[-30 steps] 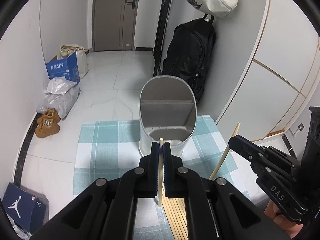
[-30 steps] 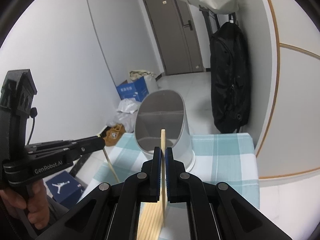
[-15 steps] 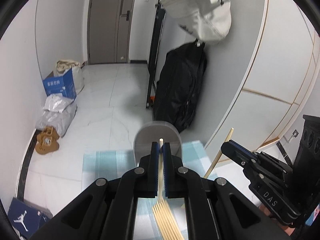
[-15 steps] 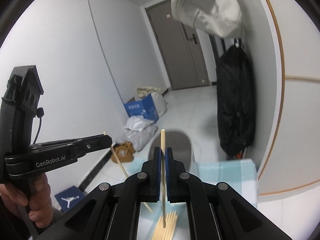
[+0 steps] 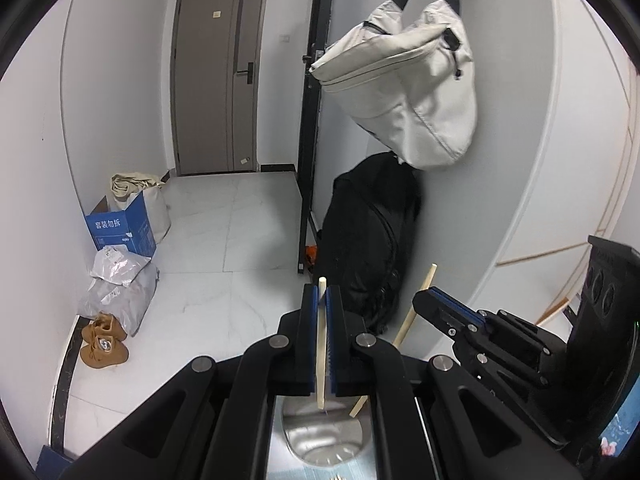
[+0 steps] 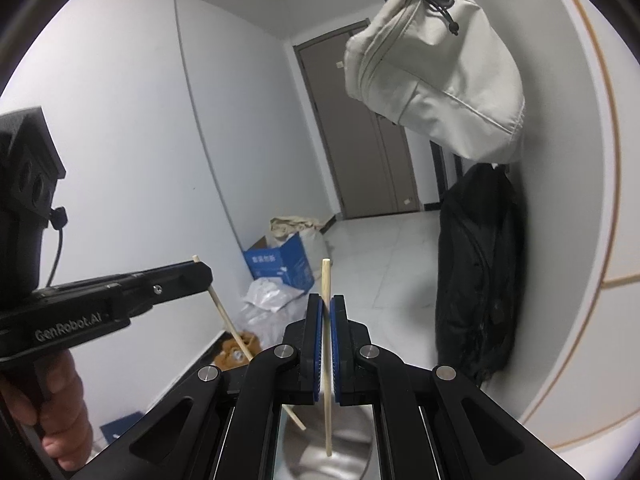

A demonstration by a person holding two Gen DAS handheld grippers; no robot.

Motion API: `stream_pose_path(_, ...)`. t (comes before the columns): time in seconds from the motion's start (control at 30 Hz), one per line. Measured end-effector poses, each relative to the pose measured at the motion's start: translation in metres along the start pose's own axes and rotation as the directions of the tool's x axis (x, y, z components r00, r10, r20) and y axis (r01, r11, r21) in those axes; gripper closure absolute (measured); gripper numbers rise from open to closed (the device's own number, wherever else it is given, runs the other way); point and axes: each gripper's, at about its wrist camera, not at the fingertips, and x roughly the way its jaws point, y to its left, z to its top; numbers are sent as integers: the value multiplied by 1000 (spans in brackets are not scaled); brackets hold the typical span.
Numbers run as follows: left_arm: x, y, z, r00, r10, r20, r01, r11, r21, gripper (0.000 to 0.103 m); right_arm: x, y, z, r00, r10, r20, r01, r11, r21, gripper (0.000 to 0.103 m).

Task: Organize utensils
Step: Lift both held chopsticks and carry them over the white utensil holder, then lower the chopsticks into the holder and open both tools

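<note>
My left gripper [image 5: 321, 294] is shut on a pale wooden chopstick [image 5: 321, 376] that stands nearly upright between its blue pads. My right gripper [image 6: 328, 302] is shut on a second chopstick [image 6: 327, 408], also close to vertical. Both sticks hang above the open steel utensil holder [image 5: 326, 440], seen low between the gripper arms in both views, also [image 6: 348, 452]. In the left wrist view the right gripper [image 5: 428, 294] enters from the right with its stick [image 5: 412, 316] slanted. In the right wrist view the left gripper [image 6: 202, 270] comes in from the left, held by a hand [image 6: 56, 408].
A few chopstick tips [image 5: 338, 477] and a checked cloth [image 5: 288, 474] show at the bottom edge. A white bag [image 5: 404, 80] hangs above a black backpack [image 5: 368, 240] on the right wall. A blue box [image 5: 122, 226], plastic bags and brown shoes [image 5: 103, 346] lie on the floor at left.
Both grippers have risen with their chopsticks still held. The steel holder and checked cloth have dropped from mid-frame to the bottom edge, and the loose chopstick pile is nearly out of view.
</note>
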Motion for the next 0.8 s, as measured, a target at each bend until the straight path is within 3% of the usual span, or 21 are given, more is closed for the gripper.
stream_pose_path(0.33, 52, 25, -22, 996, -27, -82, 23, 998, -53, 103, 43, -23, -22, 1000, -6, 28, 6, 1000, -1, 100)
stream_pose_path(0.63, 68, 31, -32, 981, -137, -138, 126, 988, -86, 103, 71, -17, -59, 989, 74, -125, -79, 996, -37, 99)
stream_pose_path(0.73, 66, 32, -34, 981, -121, -151, 109, 990, -85, 102, 75, -9, -65, 981, 80, -178, -89, 995, -45, 97)
stream_pose_path(0.8, 63, 35, -37, 984, -96, -153, 82, 992, -94, 95, 73, -8, -66, 978, 81, -194, -90, 995, -38, 91)
